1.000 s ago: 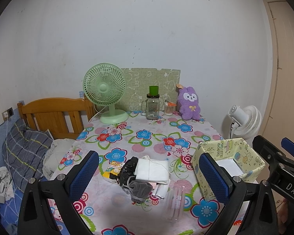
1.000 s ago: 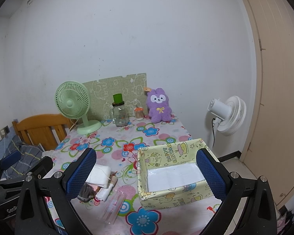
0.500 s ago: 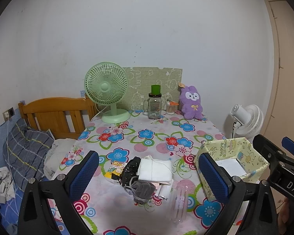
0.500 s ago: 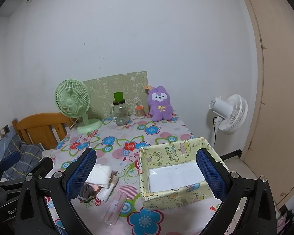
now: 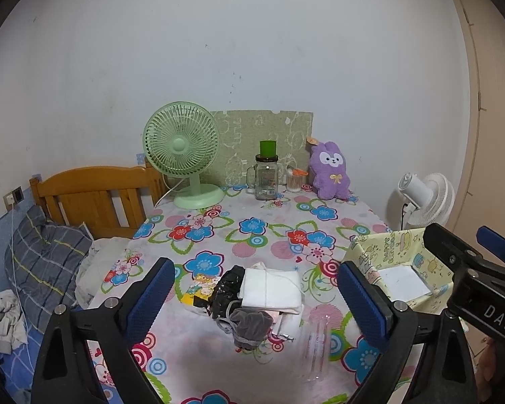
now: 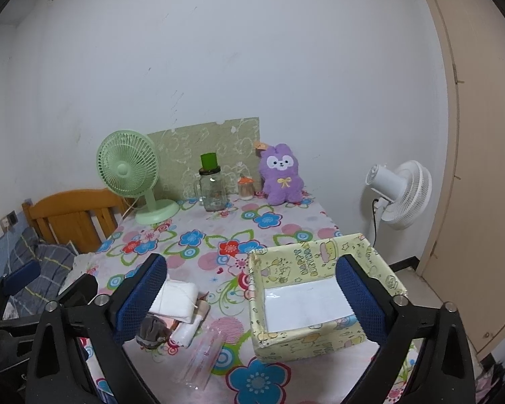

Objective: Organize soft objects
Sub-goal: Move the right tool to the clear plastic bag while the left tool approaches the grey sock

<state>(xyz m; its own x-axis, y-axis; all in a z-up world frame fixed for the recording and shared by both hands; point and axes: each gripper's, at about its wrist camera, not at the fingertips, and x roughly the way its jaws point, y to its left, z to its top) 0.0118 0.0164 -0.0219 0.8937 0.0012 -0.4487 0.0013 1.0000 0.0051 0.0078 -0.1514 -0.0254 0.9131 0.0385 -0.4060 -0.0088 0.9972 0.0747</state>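
Note:
A pile of soft things lies at the near end of the flowered table (image 5: 272, 215): a folded white cloth (image 5: 272, 288) (image 6: 176, 299), a crumpled black piece (image 5: 227, 288) and a grey sock-like piece (image 5: 250, 326) (image 6: 153, 331). To their right stands an open yellow cartoon-print box (image 5: 380, 249) (image 6: 306, 336) with a white bottom. My left gripper (image 5: 257, 303) hovers before the pile, jaws wide and closing, touching nothing. My right gripper (image 6: 250, 299) hangs in front of the box, jaws wide and closing, nothing held. A purple plush bunny (image 5: 331, 171) (image 6: 281, 175) sits at the far wall.
A clear plastic packet (image 5: 314, 346) lies beside the pile. At the back stand a green fan (image 5: 181, 155), a glass jar with a green lid (image 5: 266, 175) and a small cup (image 5: 294, 180). A wooden headboard (image 5: 94, 195) and bedding are left, a white fan (image 5: 424, 198) right.
The blue pads of both grippers have come slightly inward. The pile, the box and the views have barely shifted.

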